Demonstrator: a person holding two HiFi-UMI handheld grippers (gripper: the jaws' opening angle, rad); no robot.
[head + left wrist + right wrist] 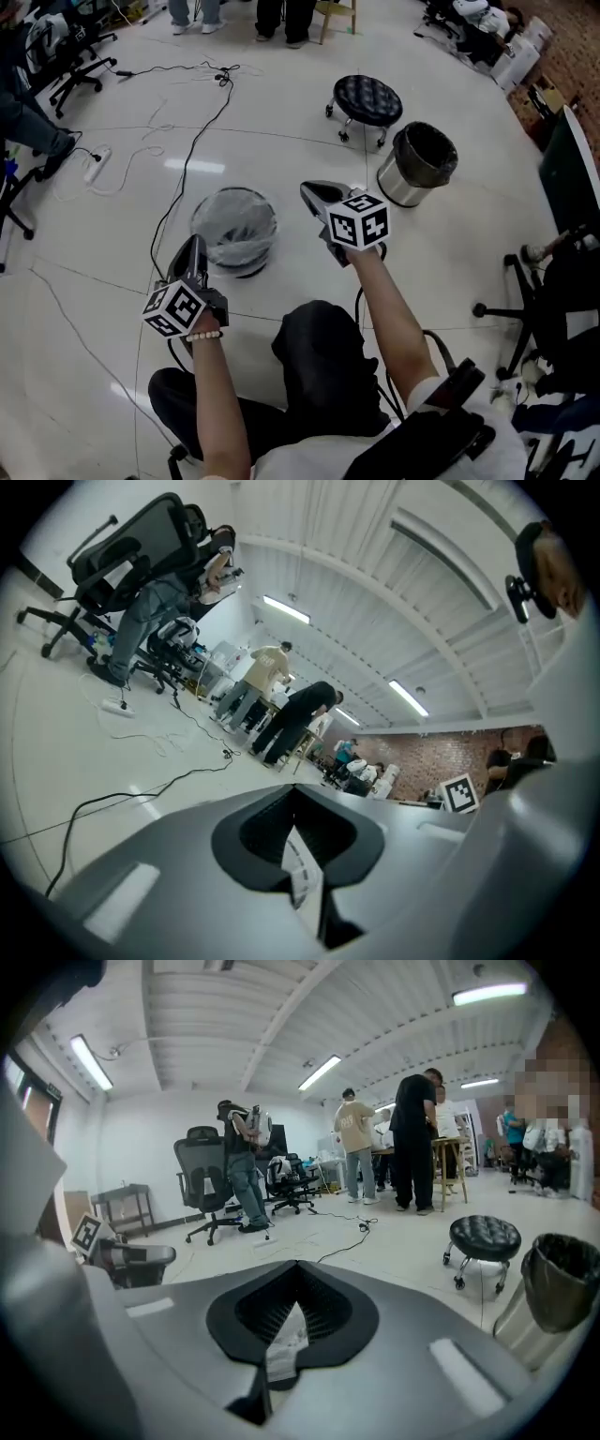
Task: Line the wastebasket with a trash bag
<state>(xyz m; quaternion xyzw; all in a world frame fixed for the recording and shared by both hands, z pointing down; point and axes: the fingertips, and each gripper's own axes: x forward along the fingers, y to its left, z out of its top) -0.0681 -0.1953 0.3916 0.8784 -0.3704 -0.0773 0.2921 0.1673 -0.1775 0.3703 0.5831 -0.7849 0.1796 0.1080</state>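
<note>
A round mesh wastebasket (234, 228) stands on the white floor in front of the seated person, with a thin translucent bag over its rim and inside it. My left gripper (194, 246) is raised just left of the basket, above floor level, with its jaws shut and nothing between them. To the basket's right, my right gripper (310, 191) is held higher, also shut and empty. In the left gripper view the closed left gripper (292, 794) points level across the room. The right gripper (298, 1269) looks out over the floor; the basket appears in neither gripper view.
A steel bin (417, 167) with a black liner and a black wheeled stool (367, 99) stand beyond to the right. A black cable (187, 150) and a power strip (92, 166) lie on the floor at left. Office chairs sit at both sides; people stand at the far end.
</note>
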